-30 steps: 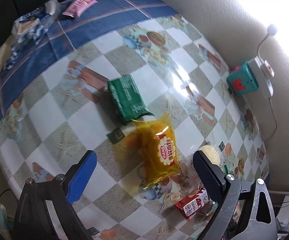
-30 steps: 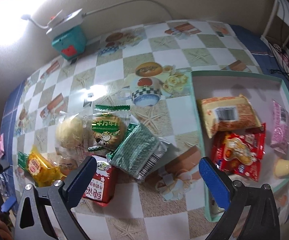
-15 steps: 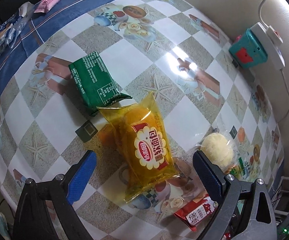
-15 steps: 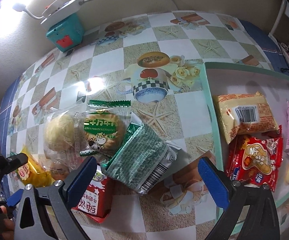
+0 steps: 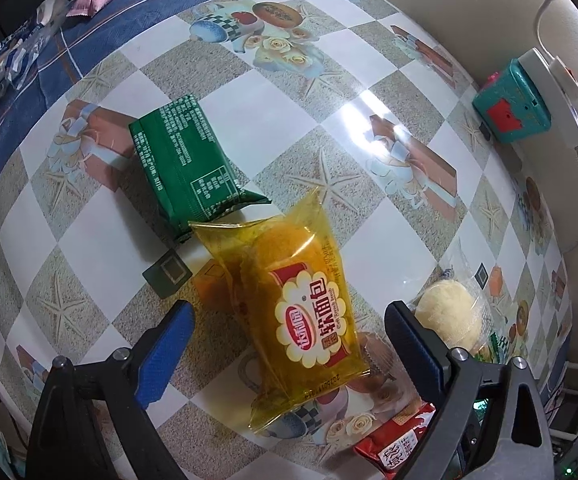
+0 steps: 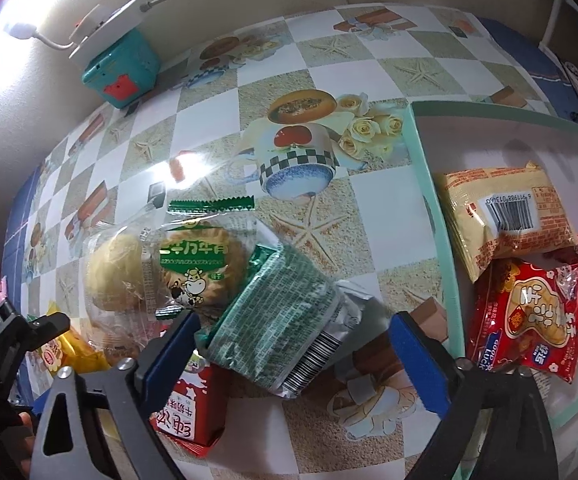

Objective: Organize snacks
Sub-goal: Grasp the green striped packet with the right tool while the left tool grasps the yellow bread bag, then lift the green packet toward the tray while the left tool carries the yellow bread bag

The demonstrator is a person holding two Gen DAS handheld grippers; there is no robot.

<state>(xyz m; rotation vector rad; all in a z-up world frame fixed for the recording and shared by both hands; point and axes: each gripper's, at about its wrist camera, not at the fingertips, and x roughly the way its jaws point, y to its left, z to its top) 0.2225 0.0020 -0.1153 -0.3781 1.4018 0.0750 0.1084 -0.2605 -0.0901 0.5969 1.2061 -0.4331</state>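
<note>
The fingers (image 5: 165, 356) of the left gripper (image 5: 287, 354) stood wide apart and held nothing. Between them lay the yellow bread packet (image 5: 289, 304), its near end reaching past the fingertips toward the camera, touching neither blue pad as far as could be seen. Just beyond its far end, ahead of the left finger, lay a dark green packet (image 5: 187, 168), the two wrappers meeting at a corner. Beside the right finger sat a pale round cake in clear wrap (image 5: 449, 314), and under that finger a red carton (image 5: 399, 444) showed. Far ahead and to the right, a teal box (image 5: 511, 106) stood on the checked tabletop (image 5: 297, 108) by the wall.

In the right wrist view the fingers (image 6: 419, 364) of the right gripper (image 6: 293, 354) were also spread wide, gripping nothing. A green and silver packet (image 6: 281, 320) lay between them, its near left edge close to the left pad; whether they touched could not be told. Ahead of the left finger lay a clear bag of biscuits (image 6: 161, 264), and below that finger the red carton (image 6: 187, 412). Right of the right finger, a green-rimmed tray (image 6: 429, 184) held an orange packet (image 6: 505, 216) and a red packet (image 6: 529, 312). The left gripper (image 6: 13, 344) showed at the left edge.
</note>
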